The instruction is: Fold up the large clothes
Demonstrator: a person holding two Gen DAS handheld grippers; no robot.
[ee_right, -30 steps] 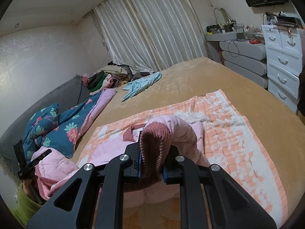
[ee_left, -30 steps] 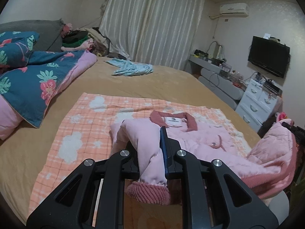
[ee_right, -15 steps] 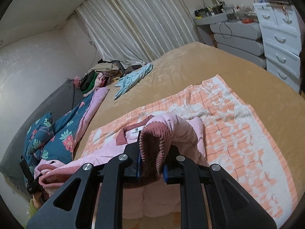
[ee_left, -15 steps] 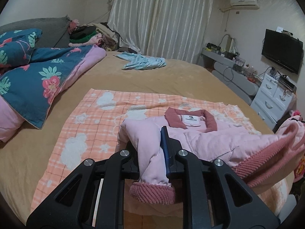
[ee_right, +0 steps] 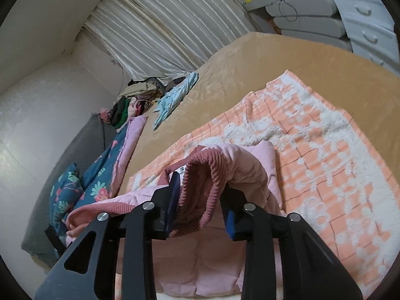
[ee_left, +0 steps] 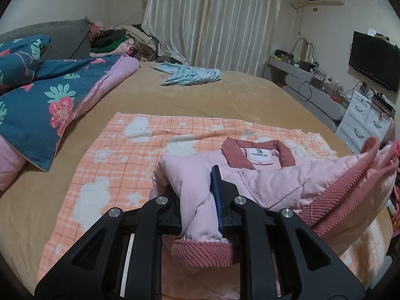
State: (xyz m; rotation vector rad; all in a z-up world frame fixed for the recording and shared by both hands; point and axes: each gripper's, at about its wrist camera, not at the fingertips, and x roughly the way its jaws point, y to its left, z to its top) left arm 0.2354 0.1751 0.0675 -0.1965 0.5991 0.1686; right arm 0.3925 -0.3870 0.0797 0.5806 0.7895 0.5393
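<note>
Our left gripper [ee_left: 214, 200] clamps the jacket [ee_left: 275, 177] sleeve; our right gripper [ee_right: 200, 212], jaws just opening, has its cuff [ee_right: 200, 175] loose between them, above the bed [ee_left: 175, 100].

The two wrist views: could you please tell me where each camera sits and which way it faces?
Left wrist: on the left gripper, facing across the bed toward the curtains; shut on a pink jacket cuff.
Right wrist: on the right gripper, rolled, facing the same curtains; jaws just opening around the hem.
Shared: jacket, orange blanket, blue garment.
</note>
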